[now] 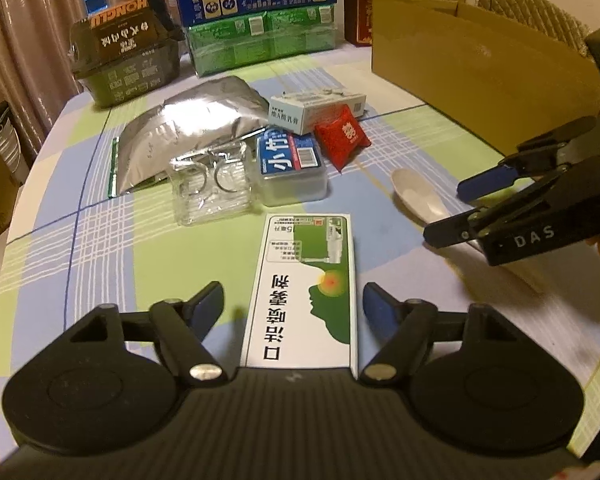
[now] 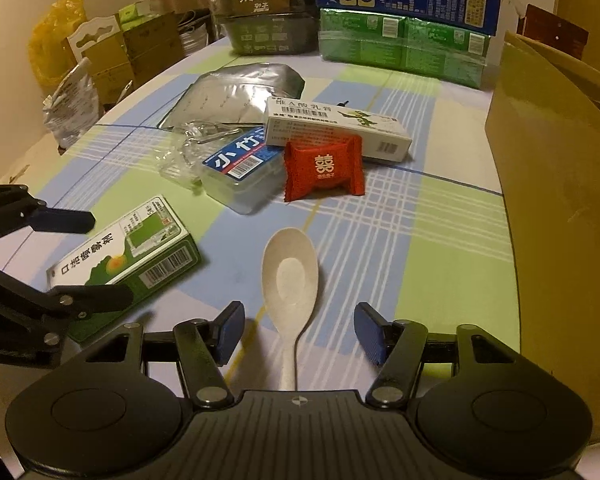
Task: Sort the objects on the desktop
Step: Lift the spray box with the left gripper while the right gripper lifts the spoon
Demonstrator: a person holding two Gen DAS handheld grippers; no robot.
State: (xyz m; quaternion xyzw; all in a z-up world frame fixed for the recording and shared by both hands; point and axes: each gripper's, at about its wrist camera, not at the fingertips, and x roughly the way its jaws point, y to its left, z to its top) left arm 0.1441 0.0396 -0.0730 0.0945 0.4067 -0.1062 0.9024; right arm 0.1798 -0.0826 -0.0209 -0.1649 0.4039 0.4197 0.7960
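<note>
Showing barcode side of green box (image 2: pixel 124 258)

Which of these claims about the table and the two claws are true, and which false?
1. The left claw straddles the green-and-white box, pads apart from it. True.
2. The right claw is clamped on the spoon. False: its jaws stand open around the handle.
3. The red packet lies inside the cardboard box. False: it lies on the tablecloth.
4. The spoon lies bowl up. True.

"DAS" on right tool (image 1: pixel 444 212); "HONGLU" on dark tub (image 2: pixel 266 8).
</note>
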